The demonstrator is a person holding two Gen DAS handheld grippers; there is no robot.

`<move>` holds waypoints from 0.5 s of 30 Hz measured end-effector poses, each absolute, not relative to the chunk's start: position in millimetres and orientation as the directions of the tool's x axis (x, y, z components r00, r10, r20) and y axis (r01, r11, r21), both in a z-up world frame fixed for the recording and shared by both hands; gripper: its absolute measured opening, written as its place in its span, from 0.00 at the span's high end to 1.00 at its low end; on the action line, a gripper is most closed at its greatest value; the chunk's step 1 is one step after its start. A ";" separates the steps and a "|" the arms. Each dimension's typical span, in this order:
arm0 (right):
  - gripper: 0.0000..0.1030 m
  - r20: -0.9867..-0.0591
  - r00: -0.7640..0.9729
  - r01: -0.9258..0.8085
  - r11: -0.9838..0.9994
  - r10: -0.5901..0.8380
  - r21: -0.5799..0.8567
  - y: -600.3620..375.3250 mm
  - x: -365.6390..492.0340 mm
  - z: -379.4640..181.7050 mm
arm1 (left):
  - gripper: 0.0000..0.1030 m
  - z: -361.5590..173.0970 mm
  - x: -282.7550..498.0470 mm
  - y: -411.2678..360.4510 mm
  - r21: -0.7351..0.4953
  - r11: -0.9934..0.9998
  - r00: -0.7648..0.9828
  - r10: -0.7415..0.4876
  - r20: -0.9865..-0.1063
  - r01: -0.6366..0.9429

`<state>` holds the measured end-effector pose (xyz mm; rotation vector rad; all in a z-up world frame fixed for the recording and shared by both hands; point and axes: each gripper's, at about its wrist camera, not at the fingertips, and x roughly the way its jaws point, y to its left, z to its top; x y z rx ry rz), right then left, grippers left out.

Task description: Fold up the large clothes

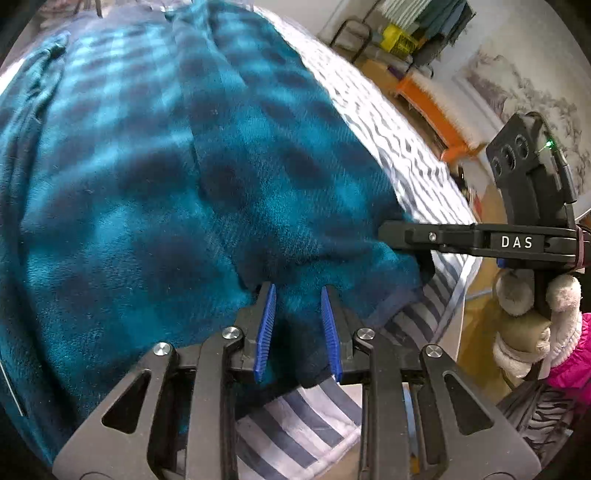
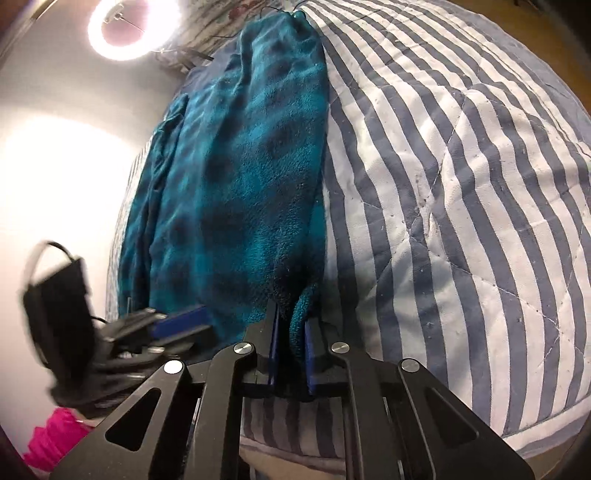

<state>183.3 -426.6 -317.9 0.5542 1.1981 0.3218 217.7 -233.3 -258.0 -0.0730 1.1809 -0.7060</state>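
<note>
A teal and dark checked fleece garment (image 1: pixel 184 166) lies lengthwise on a blue-and-white striped bed cover (image 1: pixel 369 110). My left gripper (image 1: pixel 298 295) is shut on a thick fold of the garment's near edge, and fabric fills the gap between its blue pads. The right gripper (image 1: pixel 402 240) shows side-on at the garment's near right corner. In the right wrist view the garment (image 2: pixel 251 166) stretches away as a long strip. My right gripper (image 2: pixel 293 314) is shut on its near corner, a roll of fleece pinched between the pads. The left gripper (image 2: pixel 177 321) is blurred at the lower left.
The striped bed cover (image 2: pixel 461 184) spreads wide to the right of the garment. The bed's edge drops to a wooden floor (image 1: pixel 476 321). An orange bench (image 1: pixel 428 107) and a yellow crate (image 1: pixel 399 38) stand beyond. A ring light (image 2: pixel 129 26) glares above. A pink sleeve (image 1: pixel 569 362) is near.
</note>
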 end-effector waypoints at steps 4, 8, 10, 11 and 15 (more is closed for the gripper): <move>0.91 -0.807 0.357 0.034 0.856 0.471 0.515 -420.8 185.8 -306.6 | 0.76 -220.3 215.3 -214.0 -0.460 0.784 0.256 -0.587 -0.768 0.418; 0.91 -0.848 0.382 -0.019 0.921 0.366 0.389 -403.0 189.6 -279.4 | 0.76 -166.4 207.2 -168.4 -0.540 0.764 0.358 -0.644 -0.676 0.355; 0.91 -0.865 0.413 -0.092 0.958 0.284 0.271 -380.2 188.0 -260.3 | 0.76 -137.5 203.2 -137.0 -0.545 0.766 0.440 -0.642 -0.627 0.341; 0.91 -0.869 0.422 -0.114 0.966 0.258 0.232 -373.3 187.0 -255.9 | 0.76 -125.9 201.3 -121.8 -0.542 0.773 0.482 -0.631 -0.607 0.329; 0.92 -0.871 0.472 -0.252 0.968 0.138 0.017 -324.5 182.1 -236.0 | 0.76 -99.8 203.6 -62.0 -0.587 0.772 0.603 -0.595 -0.532 0.243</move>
